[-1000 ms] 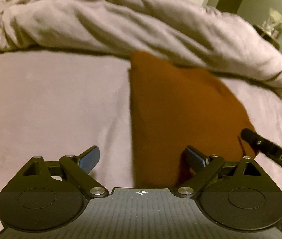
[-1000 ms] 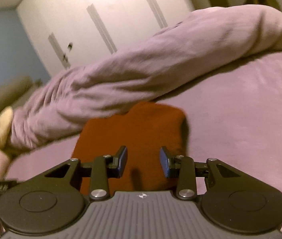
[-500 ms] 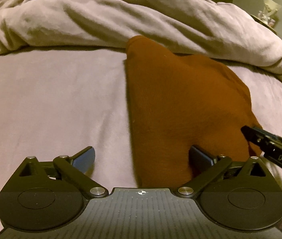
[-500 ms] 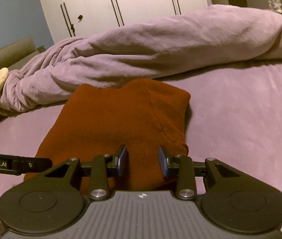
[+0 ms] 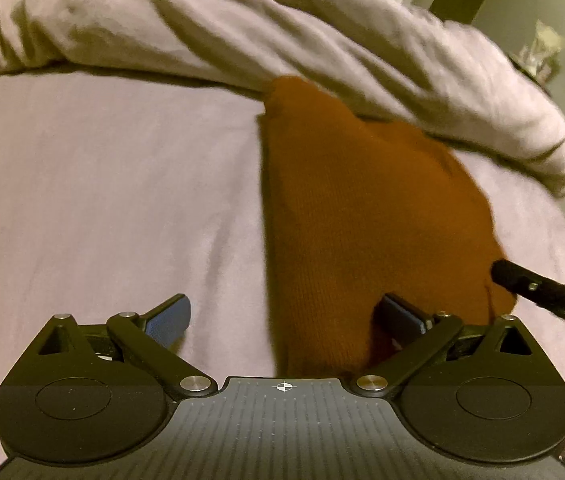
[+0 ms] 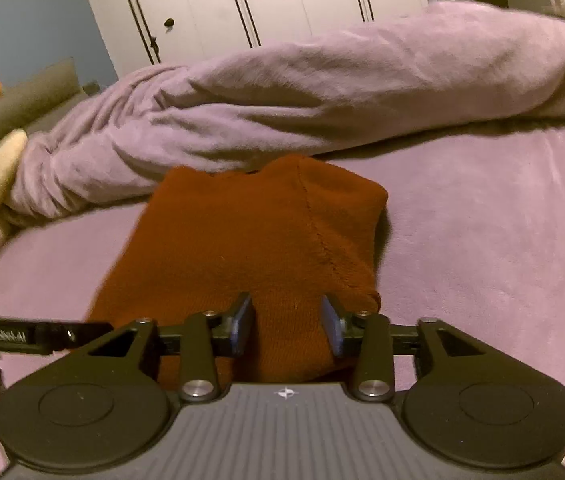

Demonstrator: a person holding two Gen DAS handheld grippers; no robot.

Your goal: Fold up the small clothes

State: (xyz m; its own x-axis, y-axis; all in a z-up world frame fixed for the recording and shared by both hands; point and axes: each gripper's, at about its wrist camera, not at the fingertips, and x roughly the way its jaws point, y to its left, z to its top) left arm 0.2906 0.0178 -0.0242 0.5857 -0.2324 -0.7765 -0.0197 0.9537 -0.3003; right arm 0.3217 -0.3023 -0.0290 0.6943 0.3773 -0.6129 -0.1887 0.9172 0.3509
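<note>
while one rust sweater point(image 5: 366, 216) lies on the bed point(image 5: 102, 200) | left gripper point(image 5: 286, 316) fingers spread | right gripper point(image 6: 287, 322) fingers apart

Your left gripper point(image 5: 286, 316) shifted over the last half second: the rust-brown garment point(image 5: 370, 216) slid toward 3 o'clock in its view, and the bunched lilac duvet point(image 5: 242, 28) dropped lower and tilted. Your right gripper point(image 6: 287, 324) edged in; the garment filled more of its view than a second ago. Its jaws stayed parted, though slightly narrower than a second ago.
</note>
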